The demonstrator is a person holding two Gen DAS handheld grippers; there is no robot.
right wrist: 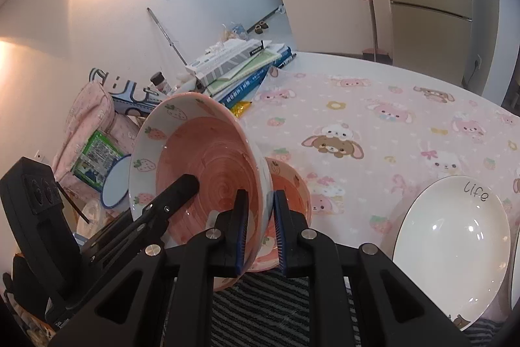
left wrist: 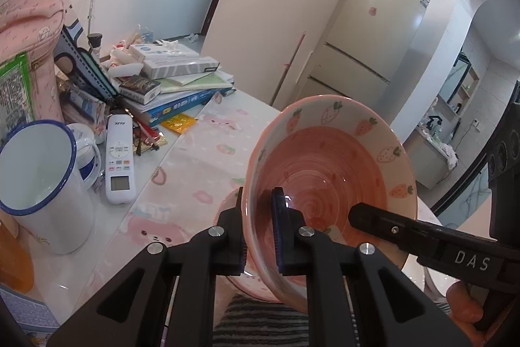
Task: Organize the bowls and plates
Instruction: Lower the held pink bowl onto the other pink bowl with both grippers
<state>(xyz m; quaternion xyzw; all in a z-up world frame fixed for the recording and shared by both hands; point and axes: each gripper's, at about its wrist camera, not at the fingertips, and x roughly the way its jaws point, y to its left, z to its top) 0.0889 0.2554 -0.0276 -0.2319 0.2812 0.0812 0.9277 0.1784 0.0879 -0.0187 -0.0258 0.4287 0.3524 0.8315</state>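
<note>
Both grippers on one strawberry bowl [left wrist: 328, 171], raised and tipped steeply on edge above the pink cloth [right wrist: 373, 126]. Left gripper [left wrist: 260, 226] pinching the near rim, one finger outside the wall, one inside. Right gripper [right wrist: 258, 230] likewise clamped on the rim at the other side, one blue pad inside, one outside. Held by two opposite rim points, probably to steady a heavy, slick bowl while tilted; likely being carried toward stacking, though not certain. Just beyond the bowl and lower, a second strawberry bowl [right wrist: 291, 187], partly hidden, a plausible nest for the first. Right of the bowl, well apart, a white plate [right wrist: 451, 249] lettered "life" on the cloth, with another rim showing at the frame edge past it. Left of the bowl, clutter: enamel mug [left wrist: 42, 178], remote [left wrist: 119, 161], stacked books [left wrist: 175, 83], pink bag [left wrist: 29, 31]. Behind the bowl, a fridge [left wrist: 367, 31]. Nothing directly between the bowl and the lower one, but the mug and remote close enough to crowd any swing leftward.
</note>
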